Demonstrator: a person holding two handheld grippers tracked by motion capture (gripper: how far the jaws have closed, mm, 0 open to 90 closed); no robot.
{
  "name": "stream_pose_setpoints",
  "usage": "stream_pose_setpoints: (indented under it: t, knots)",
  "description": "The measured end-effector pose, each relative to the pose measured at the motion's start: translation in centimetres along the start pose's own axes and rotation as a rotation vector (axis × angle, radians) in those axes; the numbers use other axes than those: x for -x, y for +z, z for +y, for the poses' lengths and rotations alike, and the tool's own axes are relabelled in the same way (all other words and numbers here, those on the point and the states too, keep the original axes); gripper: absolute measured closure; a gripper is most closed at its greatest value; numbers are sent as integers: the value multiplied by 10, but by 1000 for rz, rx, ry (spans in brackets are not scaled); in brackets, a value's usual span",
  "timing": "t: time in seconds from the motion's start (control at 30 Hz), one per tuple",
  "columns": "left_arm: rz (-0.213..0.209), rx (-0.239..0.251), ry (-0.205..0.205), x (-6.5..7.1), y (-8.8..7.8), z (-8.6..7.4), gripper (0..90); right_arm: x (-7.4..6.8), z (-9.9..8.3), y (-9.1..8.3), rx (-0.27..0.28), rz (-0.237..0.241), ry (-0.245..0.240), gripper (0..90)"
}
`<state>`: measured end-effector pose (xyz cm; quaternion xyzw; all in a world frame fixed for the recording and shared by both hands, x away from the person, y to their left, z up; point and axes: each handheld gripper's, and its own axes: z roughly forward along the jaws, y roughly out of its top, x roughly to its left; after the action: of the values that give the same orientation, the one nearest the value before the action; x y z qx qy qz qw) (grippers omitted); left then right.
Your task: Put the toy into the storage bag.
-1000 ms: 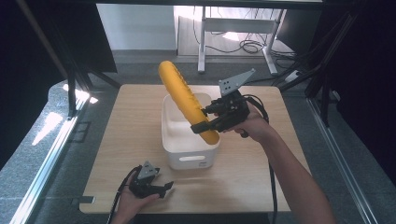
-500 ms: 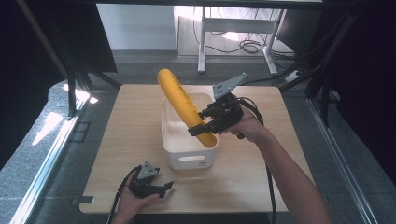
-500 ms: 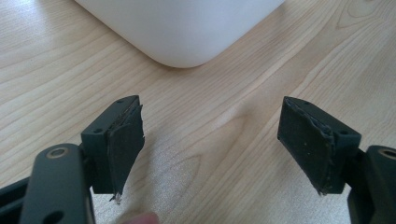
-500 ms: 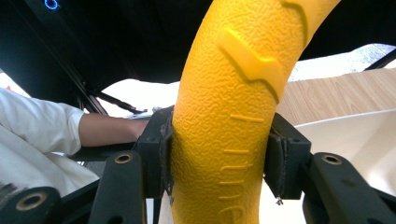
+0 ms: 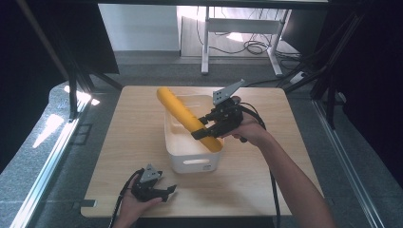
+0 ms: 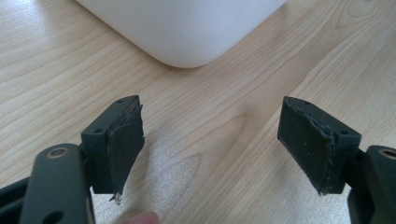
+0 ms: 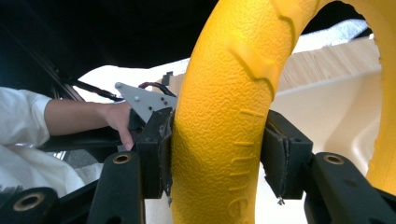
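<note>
A long yellow textured roller leans slantwise, its lower end inside the white bin and its upper end past the bin's far left rim. My right gripper is shut on its lower part. In the right gripper view both pads touch the roller, and the jaws have just been opening slightly with the roller still between them. My left gripper rests near the table's front edge. Its jaws stand open over bare wood, pointing at a corner of the bin.
The wooden table has free room to the right of the bin and along the left side. Dark frame posts stand at both sides, and grey floor lies beyond. The right gripper's cable trails back along the forearm.
The right gripper has come down with the yellow roller, whose lower end sits deeper in the bin and whose top has sunk. The left gripper has stayed put.
</note>
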<state>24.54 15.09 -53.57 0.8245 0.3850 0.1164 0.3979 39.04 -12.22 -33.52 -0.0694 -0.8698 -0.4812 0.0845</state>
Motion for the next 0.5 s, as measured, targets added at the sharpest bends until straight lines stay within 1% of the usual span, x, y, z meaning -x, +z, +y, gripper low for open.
stream_pose_setpoints:
  t: [0.03,0.1,0.2,0.5]
  knots:
    - [0,0,0,0,0,0,228,2,-3,1,-1,-4,11,484]
    - [0,-2,2,0,0,0,227,5,-5,3,-11,-22,17,480]
    - [-1,-4,2,0,0,0,228,9,-10,4,-18,-27,32,478]
    - [-4,-7,5,1,1,0,227,12,-12,3,-14,-17,42,478]
